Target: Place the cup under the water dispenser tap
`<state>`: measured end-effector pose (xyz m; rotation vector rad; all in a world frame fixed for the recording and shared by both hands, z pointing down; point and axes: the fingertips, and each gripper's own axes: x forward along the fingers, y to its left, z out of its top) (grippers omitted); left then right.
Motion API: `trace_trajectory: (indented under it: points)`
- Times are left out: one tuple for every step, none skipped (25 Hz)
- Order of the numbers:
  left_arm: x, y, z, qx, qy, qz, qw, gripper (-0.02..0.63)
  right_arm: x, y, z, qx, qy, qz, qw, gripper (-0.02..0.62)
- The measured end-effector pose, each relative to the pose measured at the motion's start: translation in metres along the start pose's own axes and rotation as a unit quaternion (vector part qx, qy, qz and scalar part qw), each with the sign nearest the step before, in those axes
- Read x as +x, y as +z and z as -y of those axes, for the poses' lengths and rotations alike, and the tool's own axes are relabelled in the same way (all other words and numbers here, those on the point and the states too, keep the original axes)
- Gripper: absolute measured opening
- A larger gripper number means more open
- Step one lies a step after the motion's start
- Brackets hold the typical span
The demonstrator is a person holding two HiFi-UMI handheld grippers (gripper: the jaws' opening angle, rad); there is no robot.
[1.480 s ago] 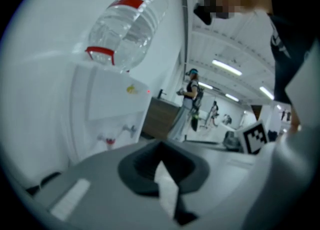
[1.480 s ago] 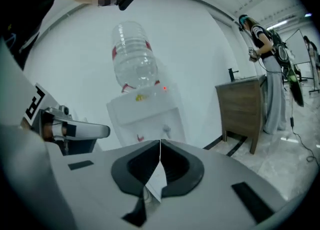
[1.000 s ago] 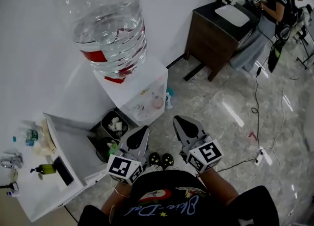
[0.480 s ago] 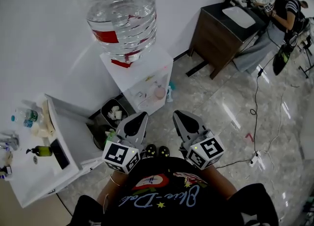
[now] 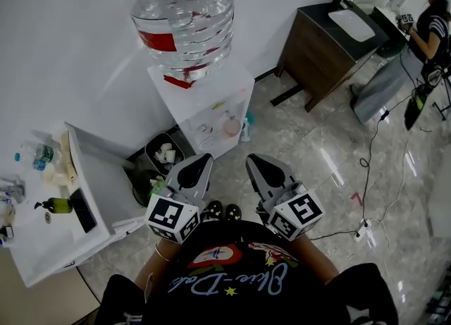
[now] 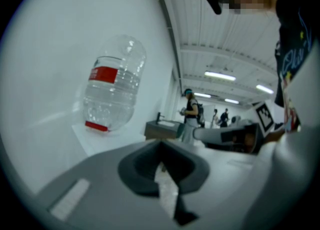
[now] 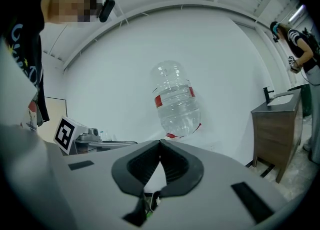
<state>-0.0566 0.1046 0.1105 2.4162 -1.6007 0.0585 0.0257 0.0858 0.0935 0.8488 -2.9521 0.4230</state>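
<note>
While held side by side before the person's chest, the left gripper and right gripper are both clenched shut with nothing between their jaws. Ahead stands the white dispenser, a bottle on top. A small pinkish cup sits in its front recess, well apart from both grippers.

Pale blue cursive lettering on the person's black cloth shirt reads "Blue-D", its end unclear; the white marker cube of the left gripper and the matching cube of the right gripper bear black square code patterns; the red band on the clear plastic water bottle is illegible.
</note>
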Motion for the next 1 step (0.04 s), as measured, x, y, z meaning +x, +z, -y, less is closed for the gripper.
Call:
trace_trajectory:
  points:
    - [0.0009,0.0001,-0.0008,0.0,0.001,0.0,1.0,-0.005,0.0007,-0.0002,0.0003,0.0,0.002,-0.001,1.0,0.014]
